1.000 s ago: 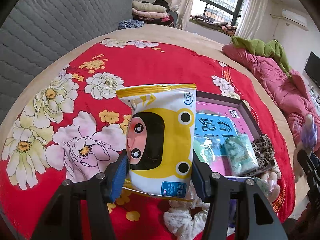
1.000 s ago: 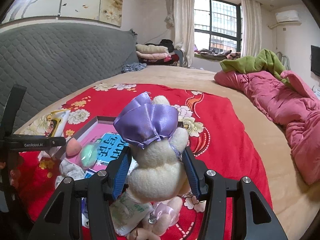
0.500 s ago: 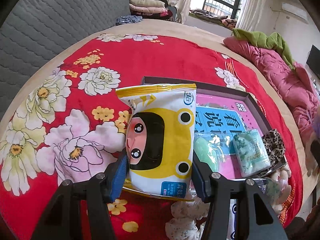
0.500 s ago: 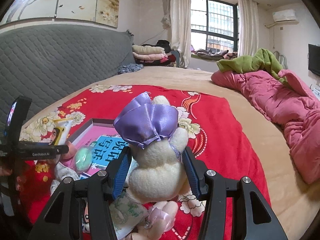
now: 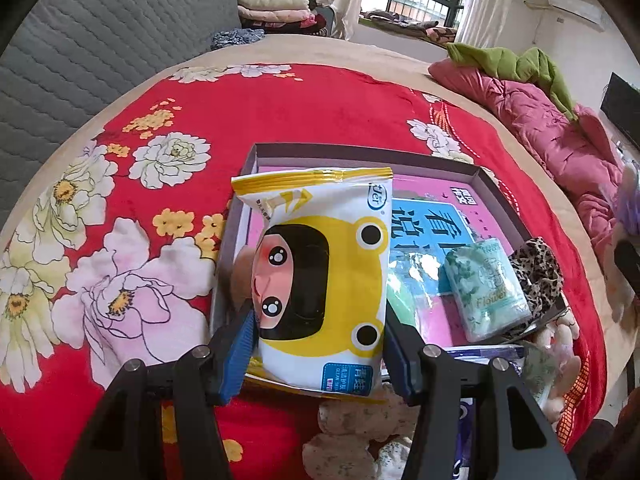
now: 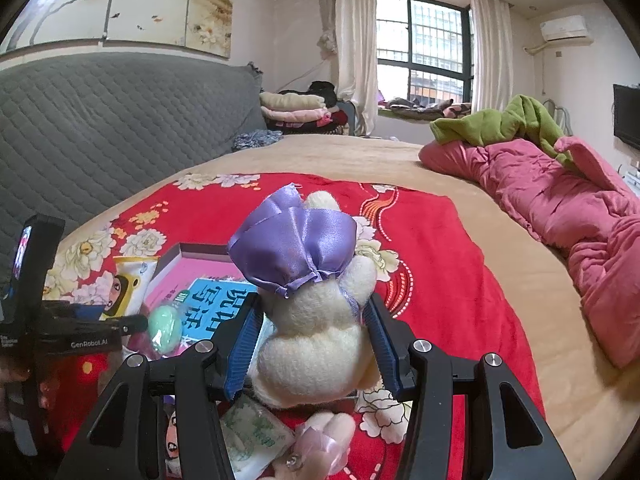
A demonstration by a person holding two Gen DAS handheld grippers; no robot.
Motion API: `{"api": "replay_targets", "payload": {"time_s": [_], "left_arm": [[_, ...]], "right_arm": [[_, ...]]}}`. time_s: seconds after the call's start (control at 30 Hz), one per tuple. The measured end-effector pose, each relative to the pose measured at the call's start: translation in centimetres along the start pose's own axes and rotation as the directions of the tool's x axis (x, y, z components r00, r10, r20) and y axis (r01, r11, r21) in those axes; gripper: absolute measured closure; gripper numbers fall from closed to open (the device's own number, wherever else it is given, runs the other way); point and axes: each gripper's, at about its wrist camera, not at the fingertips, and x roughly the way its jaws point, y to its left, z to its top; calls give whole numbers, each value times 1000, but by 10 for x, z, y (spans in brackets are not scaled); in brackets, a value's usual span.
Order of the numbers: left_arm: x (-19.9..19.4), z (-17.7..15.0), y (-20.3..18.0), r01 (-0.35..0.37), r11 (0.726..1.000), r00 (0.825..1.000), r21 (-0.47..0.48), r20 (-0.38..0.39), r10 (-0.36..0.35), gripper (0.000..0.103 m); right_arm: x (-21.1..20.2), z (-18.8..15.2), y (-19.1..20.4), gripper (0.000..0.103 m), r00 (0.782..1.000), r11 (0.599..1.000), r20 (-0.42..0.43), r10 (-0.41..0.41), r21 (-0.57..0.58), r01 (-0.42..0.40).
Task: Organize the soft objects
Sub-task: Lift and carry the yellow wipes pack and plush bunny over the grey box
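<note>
Red bedspread (image 5: 304,112) — left tongs (image 5: 316,344) pitched steeply, gripping wipes pack (image 5: 320,280).

Your left gripper (image 5: 318,344) fills the lower centre of its wrist view, angled steeply downward, its blue-padded fingers (image 5: 240,354) clamped on both sides of a wet-wipes pack (image 5: 320,276). Your right gripper (image 6: 314,346) sits low in its own view, pitched more gently, jaws pressed against a plush toy (image 6: 316,344). At that frame's left edge, the left gripper appears side-on.

Red floral blanket (image 5: 304,112), leopard-print cloth (image 5: 538,276)
</note>
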Motion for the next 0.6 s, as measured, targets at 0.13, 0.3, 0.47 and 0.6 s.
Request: {"api": "replay_targets", "payload": {"time_s": [0.13, 0.3, 0.47, 0.6], "left_arm": [[3, 0, -3, 1, 1000, 1000, 7, -8, -1, 46], [7, 1, -5, 3, 1000, 1000, 12, -14, -3, 46], [8, 1, -6, 3, 1000, 1000, 13, -15, -3, 46], [9, 0, -9, -5, 1000, 1000, 18, -20, 6, 46]], "right_arm": [[2, 2, 0, 49, 1000, 1000, 2, 2, 2, -2], [7, 5, 0, 49, 1000, 1000, 2, -4, 1, 4], [13, 6, 0, 49, 1000, 1000, -7, -7, 5, 7], [18, 6, 1, 49, 1000, 1000, -14, -5, 14, 5]]}}
